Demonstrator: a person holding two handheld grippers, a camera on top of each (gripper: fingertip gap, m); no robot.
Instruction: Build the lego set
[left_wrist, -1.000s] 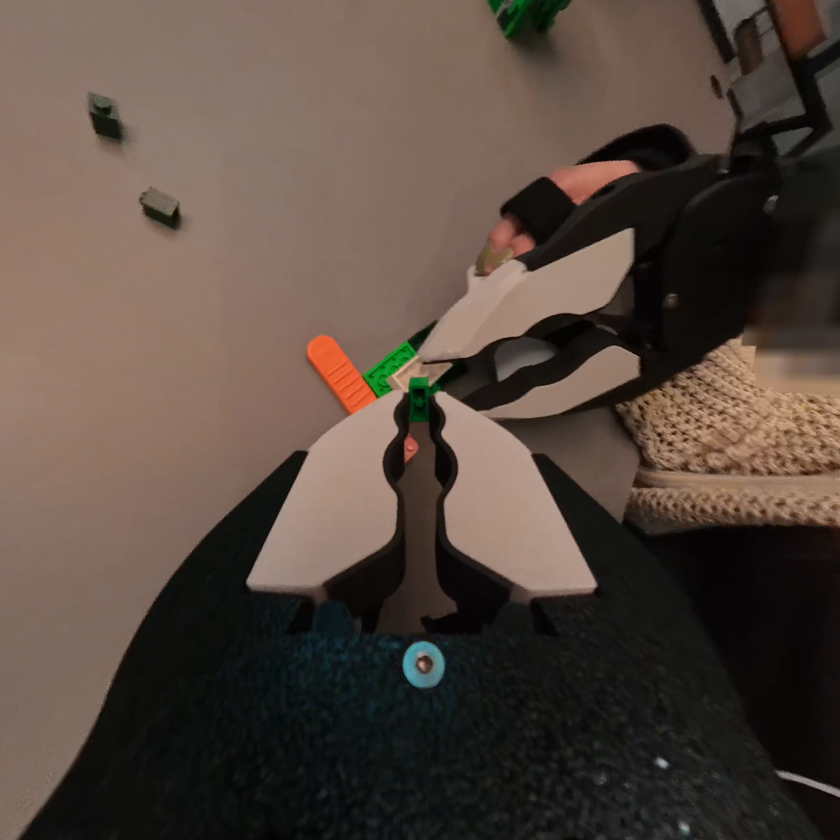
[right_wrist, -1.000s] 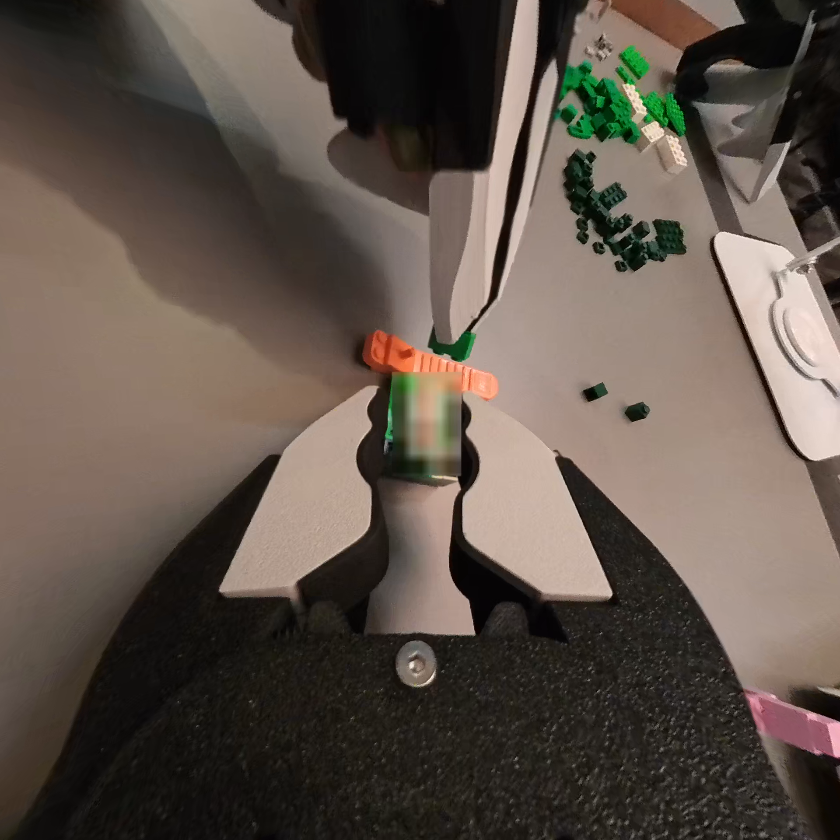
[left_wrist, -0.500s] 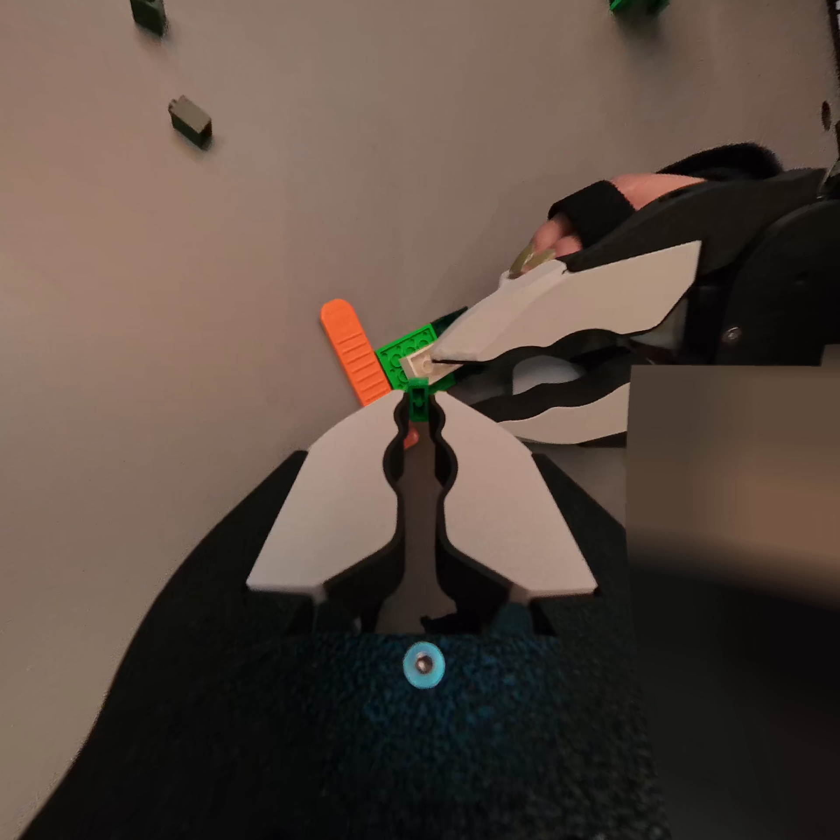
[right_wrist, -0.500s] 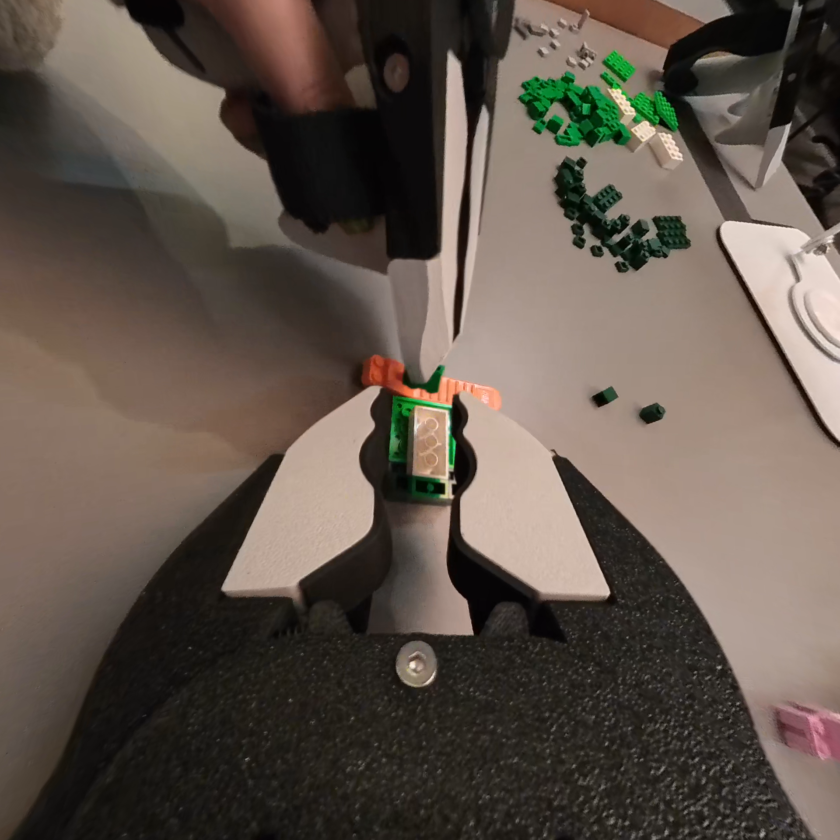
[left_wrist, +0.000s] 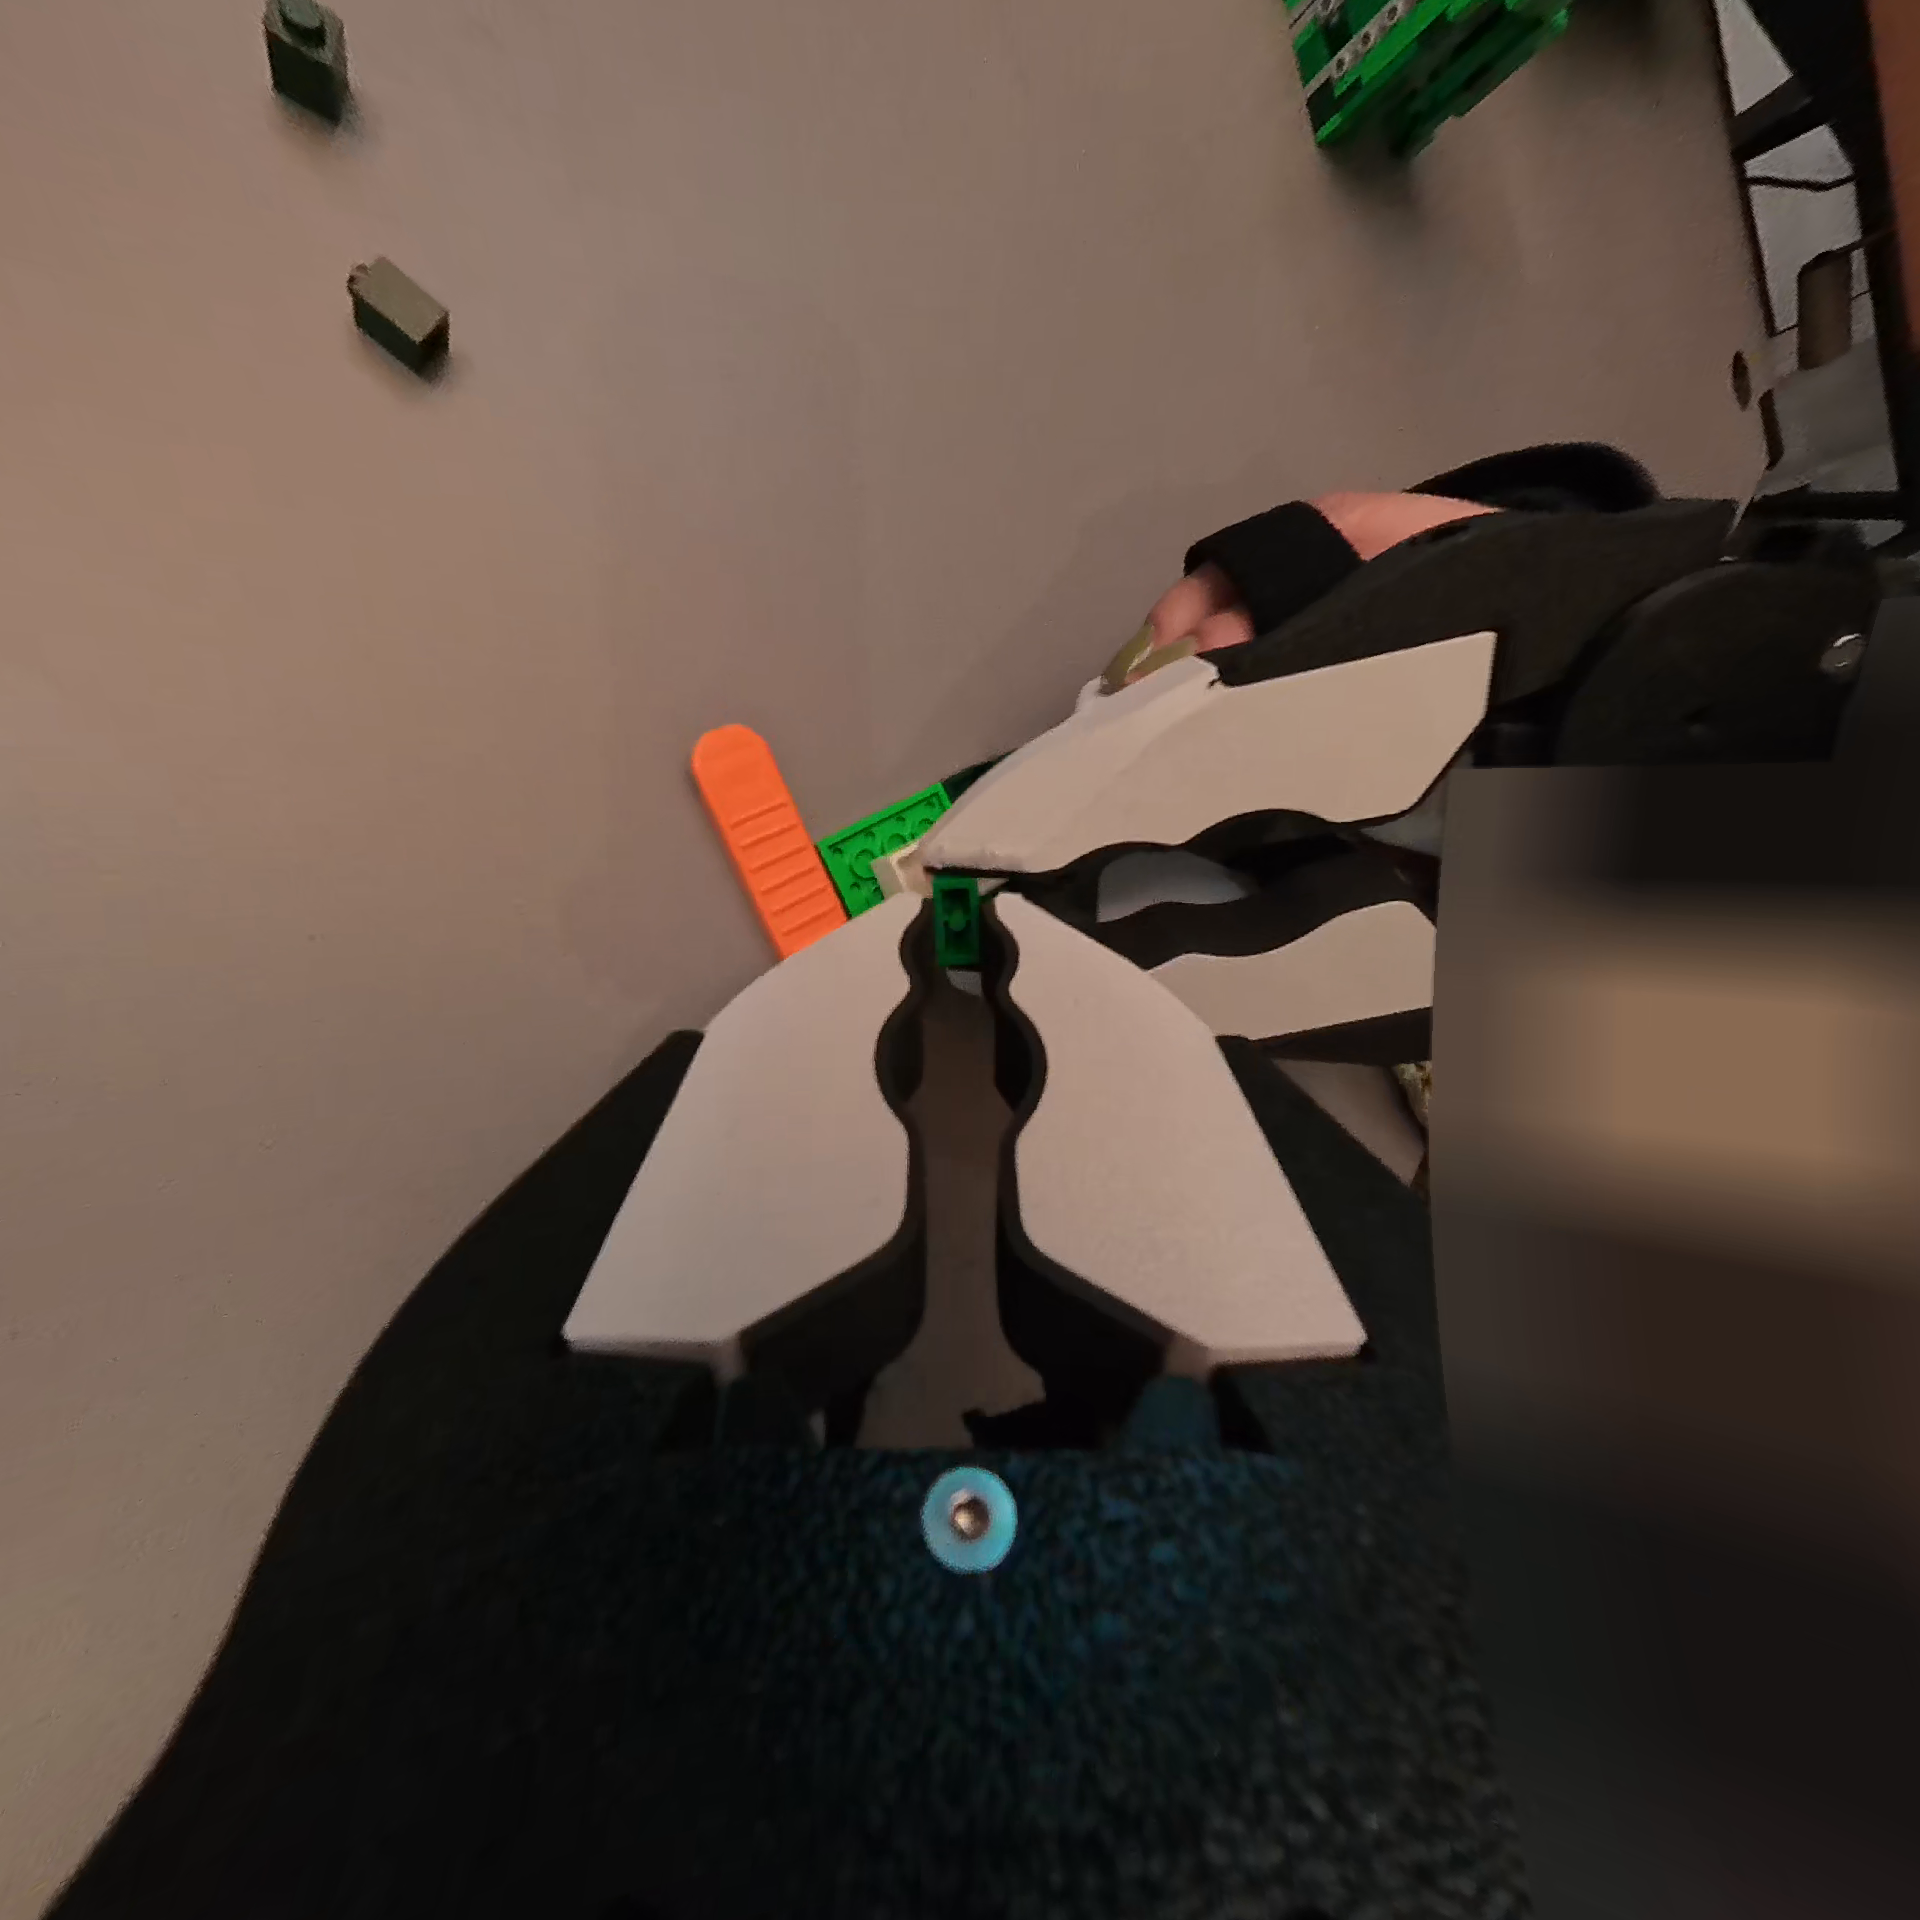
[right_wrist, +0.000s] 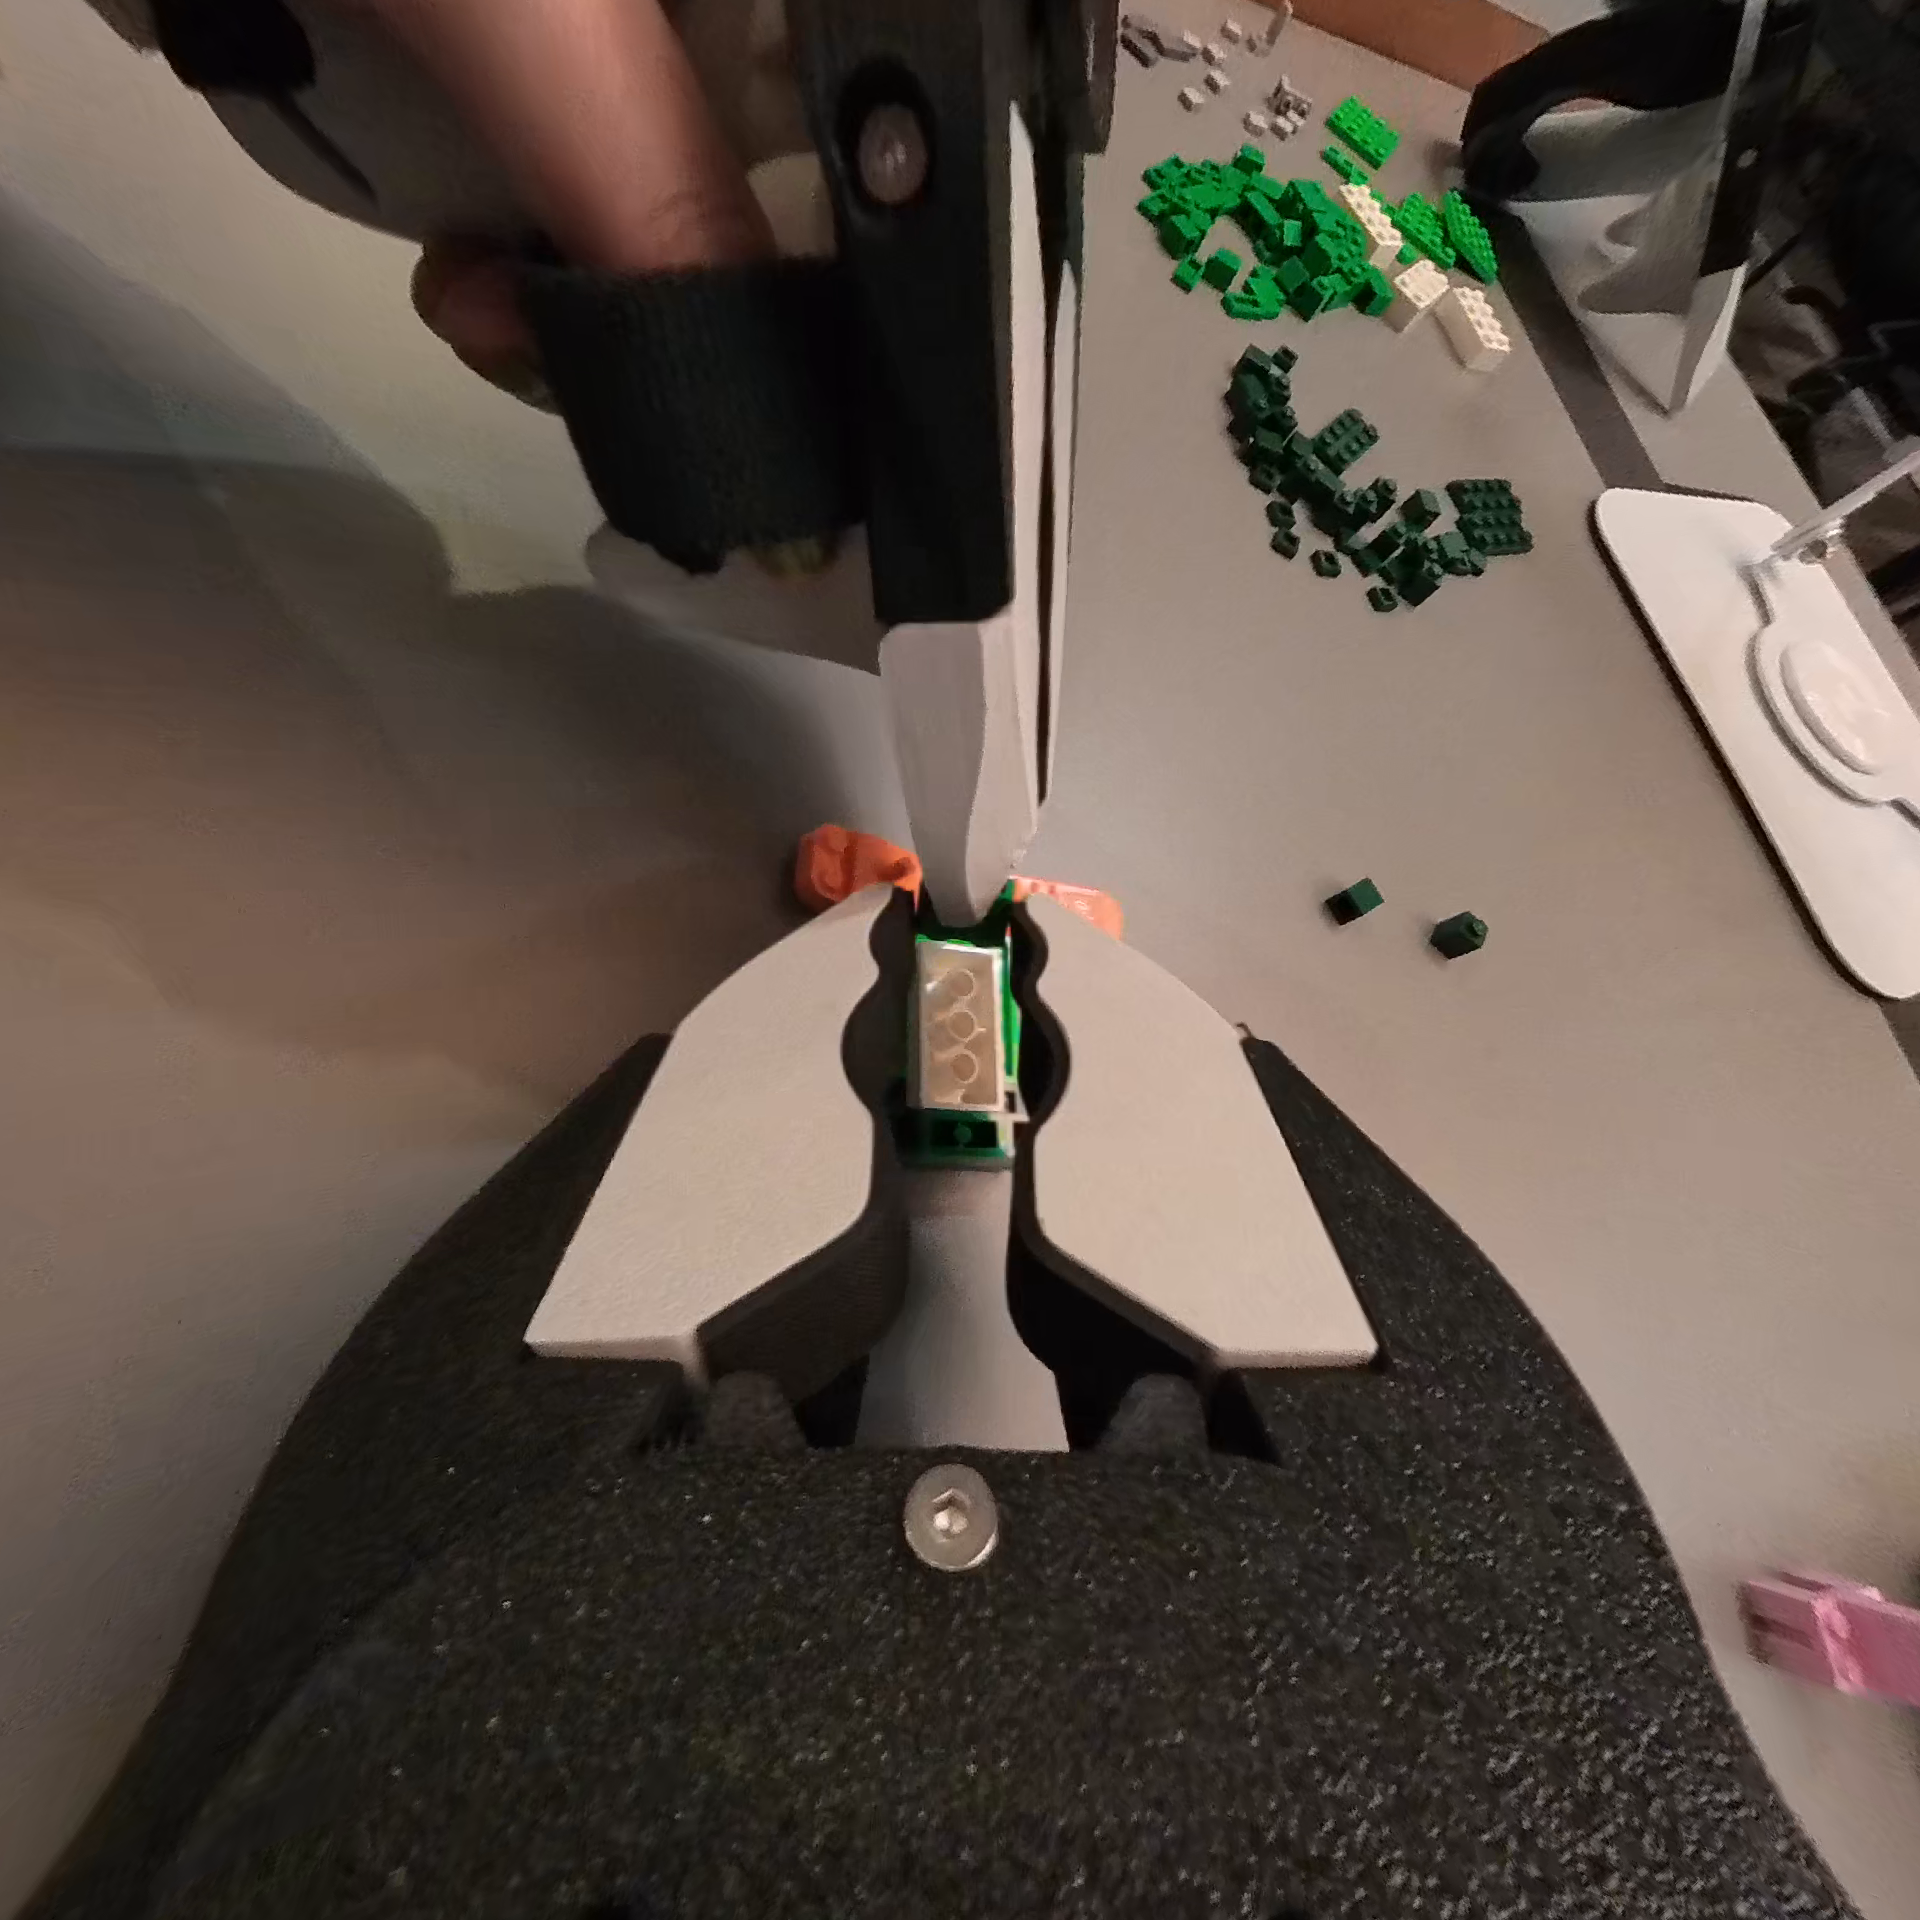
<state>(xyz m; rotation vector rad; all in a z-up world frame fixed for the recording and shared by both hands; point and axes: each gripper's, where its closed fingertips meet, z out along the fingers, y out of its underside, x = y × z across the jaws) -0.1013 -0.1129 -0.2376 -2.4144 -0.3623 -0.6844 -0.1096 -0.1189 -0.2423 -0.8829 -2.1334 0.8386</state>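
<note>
Two grippers meet tip to tip above the grey tabletop. The left gripper has its fingers nearly together, pinching a small green brick at their very tips. The right gripper has its fingers closed on a small green-and-white assembly, whose white plate faces the right wrist camera. In the right wrist view the left gripper's tips come down from above and touch the far end of that assembly. An orange brick separator lies on the tabletop just behind the meeting point. Farther off sit a heap of bright green and white bricks and a heap of dark green bricks, with two loose dark green pieces nearer. Pink bricks lie at the right edge.
</note>
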